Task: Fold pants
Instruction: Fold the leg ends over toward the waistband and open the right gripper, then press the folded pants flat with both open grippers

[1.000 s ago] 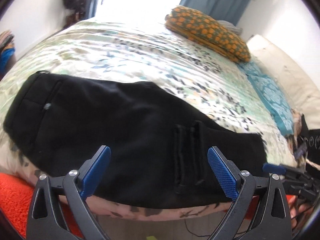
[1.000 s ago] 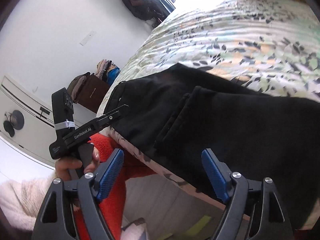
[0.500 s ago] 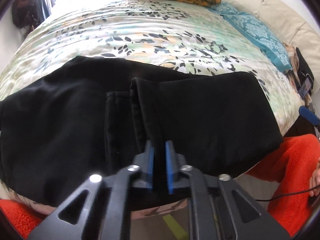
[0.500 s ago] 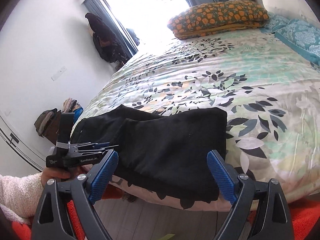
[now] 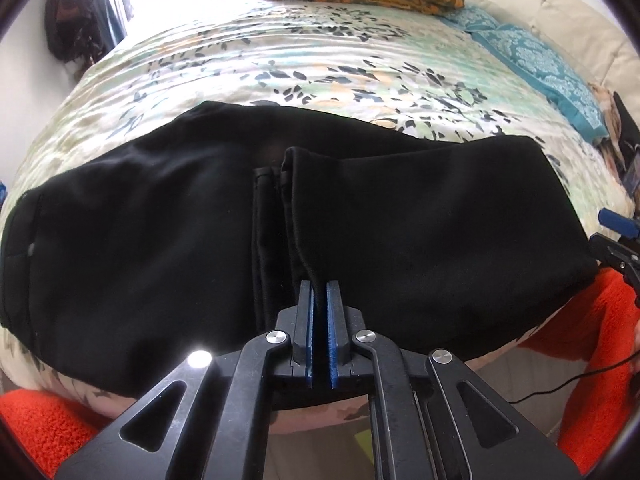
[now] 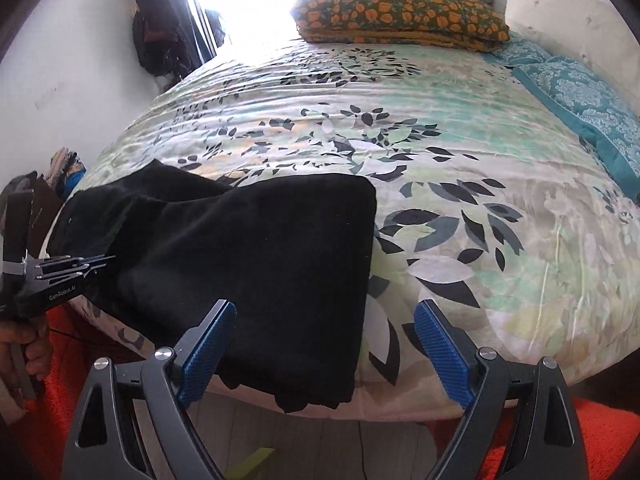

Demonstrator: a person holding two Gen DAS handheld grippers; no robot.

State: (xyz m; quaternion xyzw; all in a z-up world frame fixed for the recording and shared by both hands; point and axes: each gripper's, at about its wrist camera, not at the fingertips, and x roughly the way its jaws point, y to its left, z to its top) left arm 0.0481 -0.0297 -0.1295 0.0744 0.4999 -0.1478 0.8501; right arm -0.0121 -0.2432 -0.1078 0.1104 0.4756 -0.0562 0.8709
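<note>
One big bed (image 6: 460, 168) holds the black pants (image 5: 400, 240), folded along its near edge. Left hand-held gripper (image 5: 319, 312) pinches a pants hem tight. Right hand-held gripper (image 6: 320, 344) waits wide apart, holding nothing, over the pants' right end.

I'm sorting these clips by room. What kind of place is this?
Most likely a bedroom: black pants lie on a bed with a leaf-print cover, an orange-flowered pillow and a padded cream headboard.
</note>
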